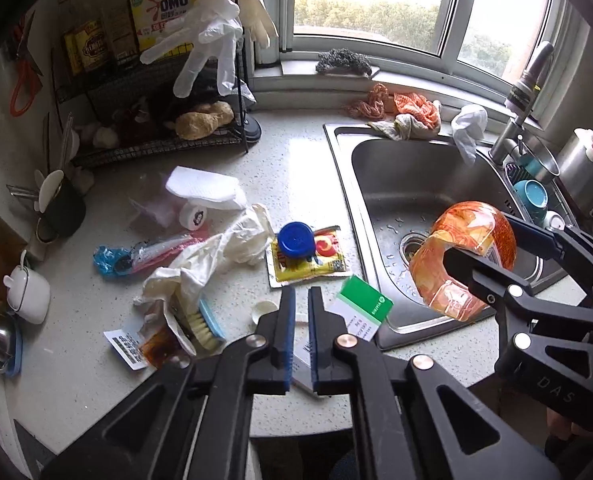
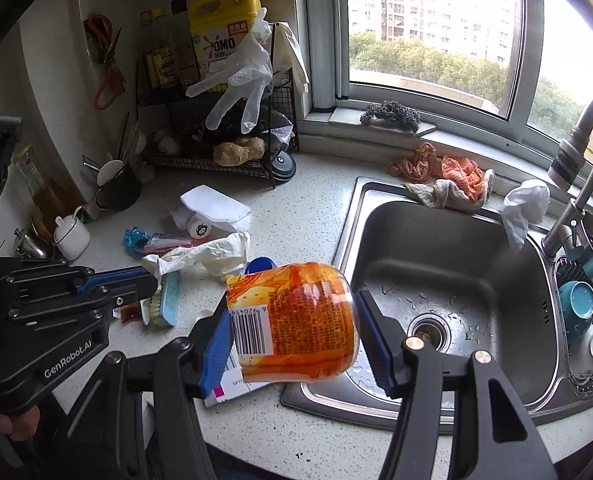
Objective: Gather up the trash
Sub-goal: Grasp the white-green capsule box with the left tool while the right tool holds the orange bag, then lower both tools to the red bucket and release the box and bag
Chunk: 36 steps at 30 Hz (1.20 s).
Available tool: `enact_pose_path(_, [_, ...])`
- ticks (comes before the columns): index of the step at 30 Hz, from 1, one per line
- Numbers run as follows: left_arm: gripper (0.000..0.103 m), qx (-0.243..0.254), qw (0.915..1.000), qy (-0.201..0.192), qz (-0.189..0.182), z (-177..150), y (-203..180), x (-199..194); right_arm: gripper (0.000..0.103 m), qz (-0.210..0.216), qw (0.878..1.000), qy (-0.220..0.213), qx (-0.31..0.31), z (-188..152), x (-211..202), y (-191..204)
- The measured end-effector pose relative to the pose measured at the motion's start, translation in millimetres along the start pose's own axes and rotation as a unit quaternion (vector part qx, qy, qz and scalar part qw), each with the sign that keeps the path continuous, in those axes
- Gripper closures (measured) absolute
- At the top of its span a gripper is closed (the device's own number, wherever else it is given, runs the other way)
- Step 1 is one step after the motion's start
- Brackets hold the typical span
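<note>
My right gripper is shut on an empty orange plastic jar, held on its side above the sink's front left corner; the jar also shows in the left wrist view. My left gripper is nearly closed with a thin gap and holds nothing, above a green and white card box at the counter edge. Trash lies on the counter: a yellow sauce packet under a blue lid, crumpled white gloves, a blue wrapper, a small sauce sachet.
A steel sink with a drain, tap and rags on its rim. A wire rack with bottles stands at the back left. A scrub brush, folded white cloth, utensil cup and white pot are on the counter.
</note>
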<state>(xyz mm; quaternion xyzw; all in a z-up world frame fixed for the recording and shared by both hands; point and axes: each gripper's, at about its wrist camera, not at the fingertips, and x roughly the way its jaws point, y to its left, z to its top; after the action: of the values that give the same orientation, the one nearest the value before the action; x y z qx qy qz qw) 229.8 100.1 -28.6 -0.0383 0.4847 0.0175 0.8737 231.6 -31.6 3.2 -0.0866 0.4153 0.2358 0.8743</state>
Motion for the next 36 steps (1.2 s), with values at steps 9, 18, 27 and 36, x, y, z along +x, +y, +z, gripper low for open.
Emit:
enact_pose_path(9, [0.034, 0.020, 0.9966, 0.070, -0.039, -29.9, -18.0, 45.1, 0.047, -0.027, 0.998, 0.053, 0.031, -36.5, 20.7, -16.4])
enact_pose_path(18, [0.031, 0.060, 0.9843, 0.156, -0.057, -42.9, -24.9, 112.1, 0.047, -0.051, 0.994, 0.083, 0.048, -54.1, 48.0, -20.8])
enact_pose_path(27, [0.032, 0.080, 0.9783, 0.176, -0.076, -40.7, -23.5, 143.8, 0.047, -0.058, 0.988, 0.118, 0.075, -58.7, 70.4, -29.0])
enact_pose_path(36, [0.035, 0.094, 0.9802, 0.160, -0.070, -39.3, -35.1, 132.4, 0.047, -0.067, 0.986, 0.124, 0.089, -56.6, 69.5, -31.0])
